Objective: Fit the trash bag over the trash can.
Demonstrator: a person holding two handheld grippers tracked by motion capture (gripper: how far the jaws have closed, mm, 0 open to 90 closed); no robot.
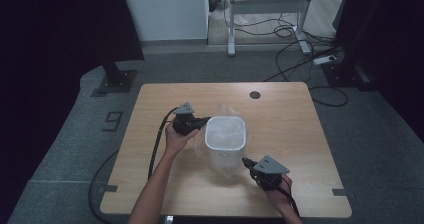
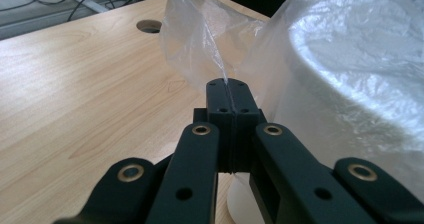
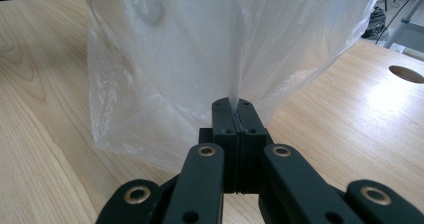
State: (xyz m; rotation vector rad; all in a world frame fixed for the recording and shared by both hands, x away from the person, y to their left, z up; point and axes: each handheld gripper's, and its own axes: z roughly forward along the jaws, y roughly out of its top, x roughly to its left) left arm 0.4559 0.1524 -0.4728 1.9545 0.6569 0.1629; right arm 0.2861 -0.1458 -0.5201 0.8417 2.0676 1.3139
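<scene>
A white bin [image 1: 225, 141] stands upright in the middle of the wooden table [image 1: 280, 119], wrapped in a clear plastic bag [image 1: 220, 113]. My left gripper [image 1: 204, 122] is at the bin's left side, shut on a fold of the plastic bag [image 2: 210, 44], with film pinched between the closed jaws. My right gripper [image 1: 246, 162] is at the bin's near right corner, shut on the plastic bag [image 3: 165, 74] as well, a pleat of film rising from between its jaws. The bin [image 2: 360, 69] shows milky white through the film.
A round cable hole [image 1: 255, 94] lies in the table's far side. Black cables trail from both grippers toward the near edge. Beyond the table stand a desk frame [image 1: 267, 6], floor cables and a power strip [image 1: 325, 60]. Dark stands flank the table.
</scene>
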